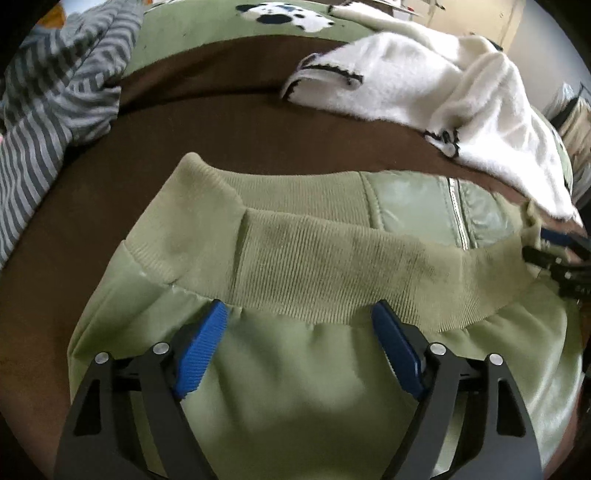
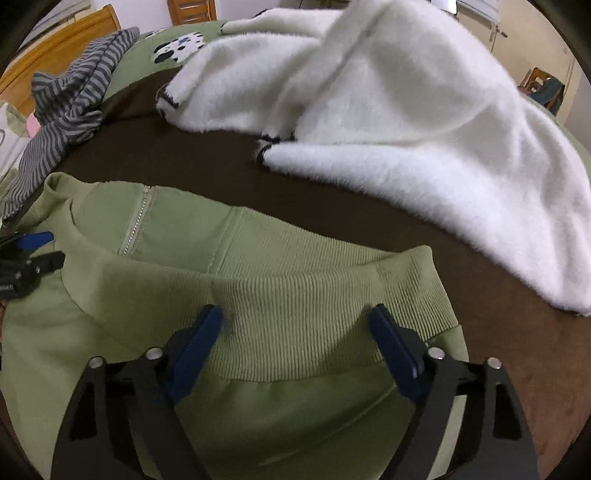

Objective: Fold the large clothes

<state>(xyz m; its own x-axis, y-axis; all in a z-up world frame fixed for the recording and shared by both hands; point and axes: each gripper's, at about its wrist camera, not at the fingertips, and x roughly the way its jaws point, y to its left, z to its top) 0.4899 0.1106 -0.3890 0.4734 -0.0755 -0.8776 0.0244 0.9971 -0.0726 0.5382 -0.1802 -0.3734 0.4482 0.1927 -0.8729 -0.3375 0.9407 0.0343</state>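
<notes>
Underneath everything lies the bed (image 1: 258, 122), its dark brown cover running across both views with a green patterned blanket (image 1: 192, 26) beyond it. On the far side sprawls a fluffy white garment (image 2: 406, 110), unfolded, and to the left sits a bunched grey striped garment (image 1: 48, 92). Nearest the cameras lies the green jacket (image 1: 295, 369), spread on the brown cover with its ribbed band (image 1: 332, 266) turned toward the far side and its zip (image 1: 458, 210) showing in the shiny panel behind the band.

Both grippers hover over this jacket. The left gripper (image 1: 299, 325) stands wide apart with nothing between its blue pads, its tips just at the seam below the ribbing. The right gripper (image 2: 295, 328) is likewise spread wide and empty, its tips over the ribbing nearer the right corner.

Judging by this, the jacket is the piece in hand and the step is between grasps, the fold not yet finished. The next move likely calls for each gripper to close on an edge or corner of the band, pinching all layers together, then to carry it over evenly so the slippery cloth does not slide
</notes>
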